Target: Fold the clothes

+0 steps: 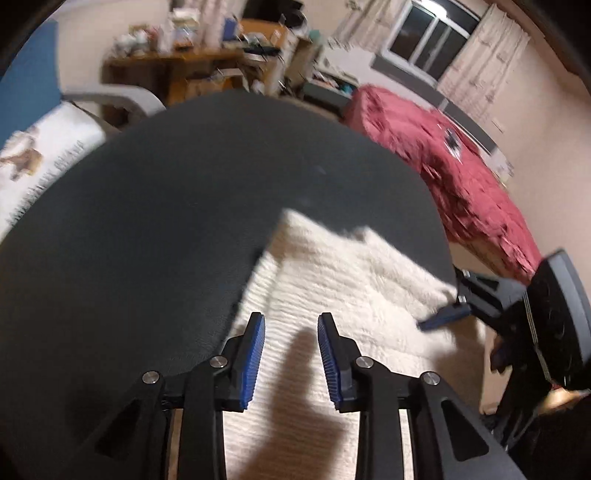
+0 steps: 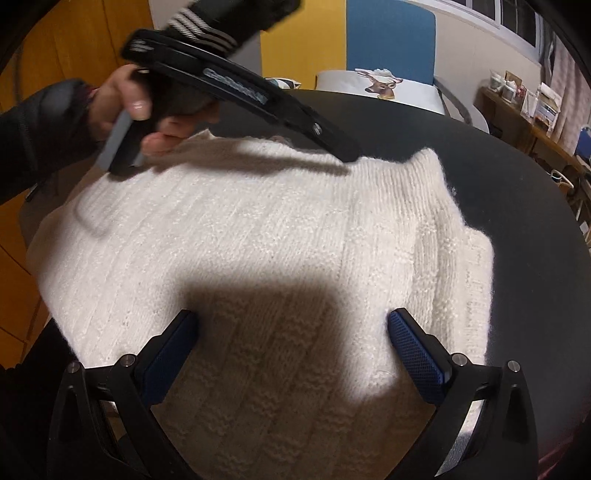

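A white knit sweater [image 2: 236, 236] lies folded on the near side of a round dark table [image 2: 517, 206]. My right gripper [image 2: 291, 325] hovers over the sweater's near part, open wide, with nothing between its blue pads [image 2: 413, 350]. A hand [image 2: 122, 99] holds my left gripper [image 2: 343, 153] above the sweater's far edge. In the left wrist view the left gripper [image 1: 291, 332] is open over the sweater [image 1: 351, 288] near its left edge, with only knit fabric below the gap. One blue pad [image 1: 445, 316] of the right gripper shows at that view's right, resting low over the sweater.
A blue chair [image 2: 388, 40] with a white deer-print cushion [image 2: 380, 83] stands behind the table. A bed with a red blanket [image 1: 461, 173] lies to the right, below a window [image 1: 428, 33]. A cluttered wooden desk [image 1: 192, 62] stands against the far wall.
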Demonstrator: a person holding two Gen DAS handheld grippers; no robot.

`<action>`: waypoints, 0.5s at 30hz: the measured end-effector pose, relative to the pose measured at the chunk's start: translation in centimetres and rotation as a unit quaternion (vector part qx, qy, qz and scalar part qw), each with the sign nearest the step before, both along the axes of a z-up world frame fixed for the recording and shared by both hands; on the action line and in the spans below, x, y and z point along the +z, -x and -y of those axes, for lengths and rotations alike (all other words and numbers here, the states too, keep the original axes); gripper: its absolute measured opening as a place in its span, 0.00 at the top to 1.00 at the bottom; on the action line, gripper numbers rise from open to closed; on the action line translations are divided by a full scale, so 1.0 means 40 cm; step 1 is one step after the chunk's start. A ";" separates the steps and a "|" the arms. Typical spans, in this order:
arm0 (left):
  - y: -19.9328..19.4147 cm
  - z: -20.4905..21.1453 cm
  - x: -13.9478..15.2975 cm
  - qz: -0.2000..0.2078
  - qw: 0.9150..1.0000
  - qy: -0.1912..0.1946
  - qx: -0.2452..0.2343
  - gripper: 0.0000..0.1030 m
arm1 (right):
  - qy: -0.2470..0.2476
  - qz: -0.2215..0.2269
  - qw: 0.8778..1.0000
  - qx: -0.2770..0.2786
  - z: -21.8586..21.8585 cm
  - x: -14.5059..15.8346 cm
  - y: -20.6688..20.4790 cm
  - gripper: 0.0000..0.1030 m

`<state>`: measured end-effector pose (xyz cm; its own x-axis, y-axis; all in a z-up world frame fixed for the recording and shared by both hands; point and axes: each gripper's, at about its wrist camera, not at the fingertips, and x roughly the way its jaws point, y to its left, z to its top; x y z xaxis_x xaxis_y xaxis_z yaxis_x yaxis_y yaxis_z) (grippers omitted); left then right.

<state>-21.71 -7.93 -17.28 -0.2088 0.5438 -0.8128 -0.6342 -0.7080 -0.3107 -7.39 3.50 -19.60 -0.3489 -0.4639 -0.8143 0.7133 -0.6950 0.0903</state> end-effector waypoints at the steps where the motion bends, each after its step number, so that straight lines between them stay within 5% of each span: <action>1: -0.004 -0.007 -0.007 0.005 1.000 0.009 -0.008 0.71 | 0.005 0.003 1.000 0.000 -0.003 0.003 0.006 0.00; 15: -0.021 -0.020 -0.031 -0.007 0.999 0.052 -0.004 0.72 | -0.013 0.004 1.000 0.005 0.007 0.003 0.024 0.00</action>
<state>-20.88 -7.15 -18.50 -0.2166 0.4576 -0.8624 -0.6439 -0.7309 -0.2261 -8.34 3.20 -19.46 -0.3376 -0.4468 -0.8285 0.7201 -0.6894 0.0784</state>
